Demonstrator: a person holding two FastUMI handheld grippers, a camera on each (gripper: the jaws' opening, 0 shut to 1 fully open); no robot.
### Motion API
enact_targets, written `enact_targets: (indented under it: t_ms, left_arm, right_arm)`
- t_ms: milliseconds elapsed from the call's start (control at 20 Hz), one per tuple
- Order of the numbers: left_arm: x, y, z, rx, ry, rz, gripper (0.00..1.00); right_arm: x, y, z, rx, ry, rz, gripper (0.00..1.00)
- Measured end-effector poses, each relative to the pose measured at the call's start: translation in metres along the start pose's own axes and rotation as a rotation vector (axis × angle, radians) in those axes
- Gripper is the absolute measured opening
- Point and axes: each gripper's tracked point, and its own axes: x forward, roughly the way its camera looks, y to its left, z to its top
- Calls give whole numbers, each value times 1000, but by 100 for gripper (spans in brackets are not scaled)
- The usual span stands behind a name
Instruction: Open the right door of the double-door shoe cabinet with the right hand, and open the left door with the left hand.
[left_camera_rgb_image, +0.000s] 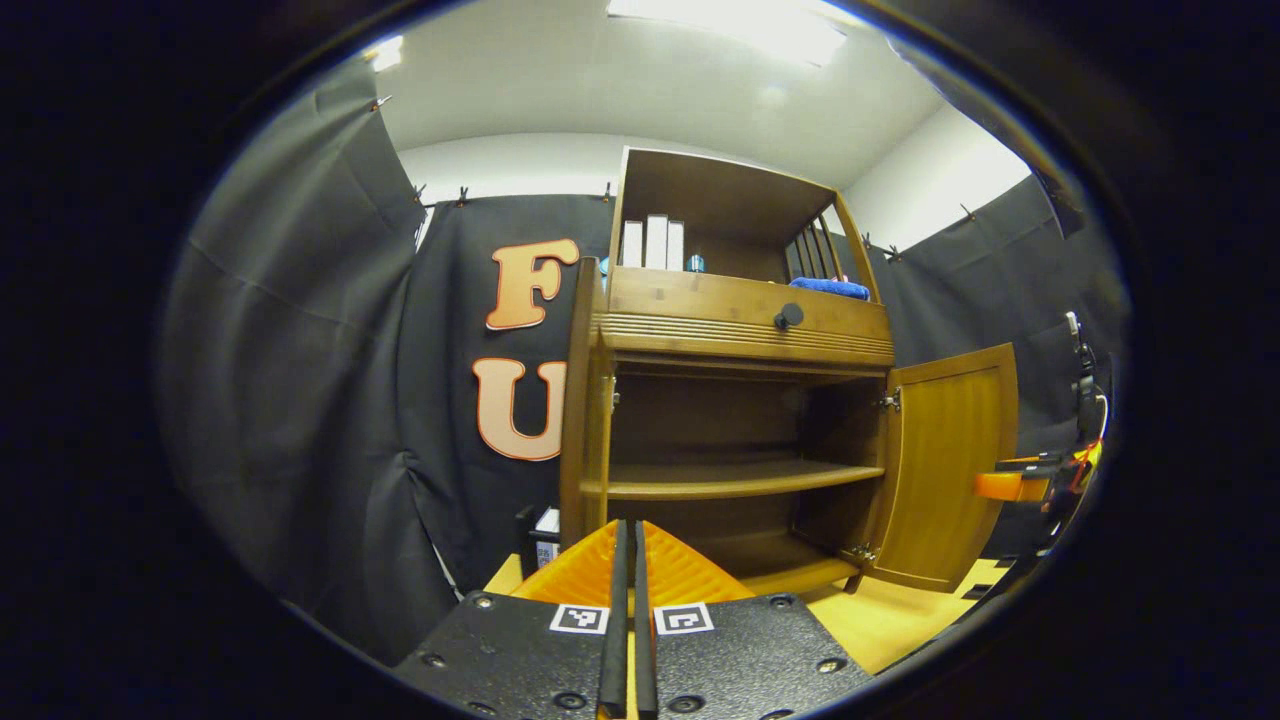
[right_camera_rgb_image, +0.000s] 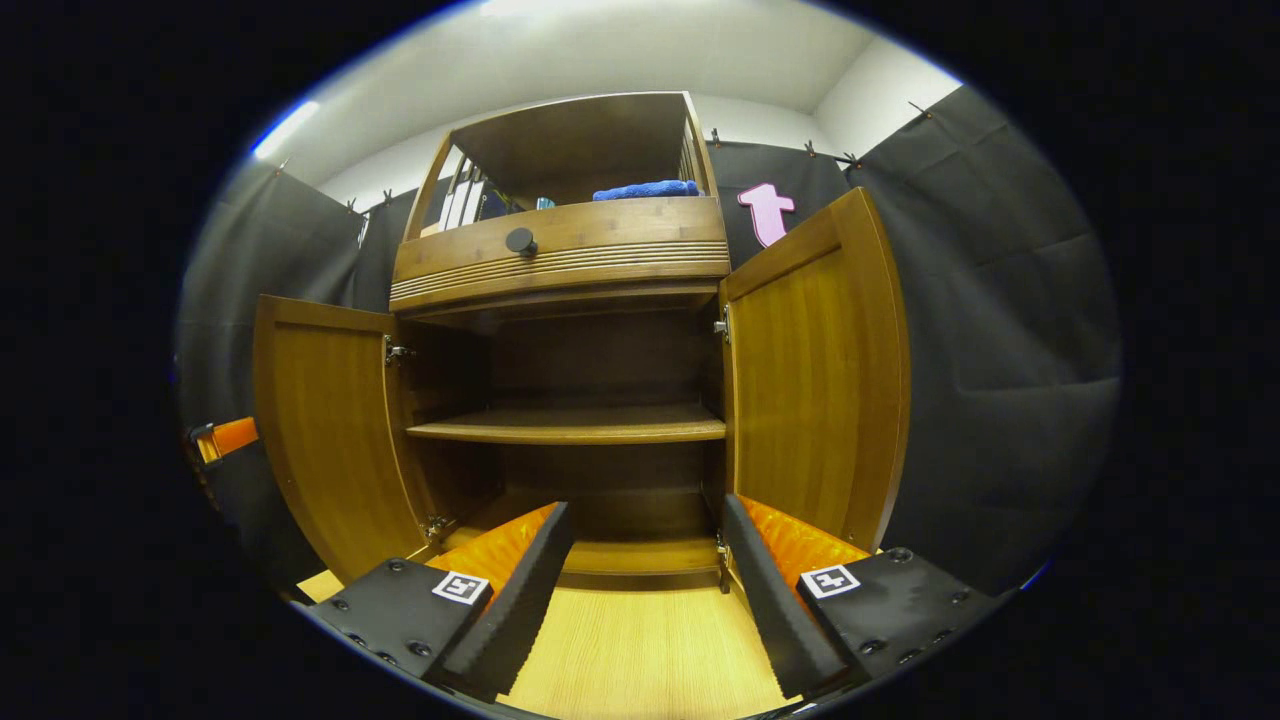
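Shoe cabinet (right_camera_rgb_image: 570, 255): wooden double-door unit standing on a pale wooden floor (right_camera_rgb_image: 640, 650), directly ahead of both tools, against the black booth wall.
Right door (right_camera_rgb_image: 815, 380): swung fully outward on its hinges, inner face towards the right gripper view.
Left door (right_camera_rgb_image: 325, 430): likewise swung outward; in the left gripper view it appears nearly edge-on, close to the camera.
Interior: one bare shelf (right_camera_rgb_image: 570, 427) across the middle, bottom board below it.
Drawer front (right_camera_rgb_image: 560, 235): above the doors, closed, with a dark round knob (right_camera_rgb_image: 520, 240).
Top compartment: a folded blue cloth (right_camera_rgb_image: 645, 189) and several upright white items (left_camera_rgb_image: 655, 242).
Right tool (right_camera_rgb_image: 645, 590): jaws spread wide with nothing between them, low in front of the cabinet opening, touching no door.
Left tool (left_camera_rgb_image: 628, 620): fingers pressed together with no gap and nothing visibly held, just beside the left door's edge.
Task stage, as judged: both doors stand open, so the task looks essentially done.
Handling, as judged: the doors are stiff, rigid wood panels, moderately light, swinging freely on metal hinges; smooth finish may be slippery.
Where to take hold, as judged: the free vertical edge of each door, far from the hinges, gives the most leverage; no door handles can be made out from the inner faces.
Other: an orange-and-black gripper part (left_camera_rgb_image: 1015, 485) shows beyond the right door in the left gripper view.
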Motion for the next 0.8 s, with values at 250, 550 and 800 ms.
enact_targets:
  t_ms: [250,550,800]
  left_arm:
    - [14,-45,-10,-109,40,-80,4]
    - [26,-41,-29,-15,89,6,7]
    - [25,-49,-40,5,116,-1,23]
  right_arm:
    - [-6,-13,1,0,-5,-35,94]
    - [-11,-17,-4,0,-3,-62,94]
    - [-8,-17,-8,0,0,-74,94]
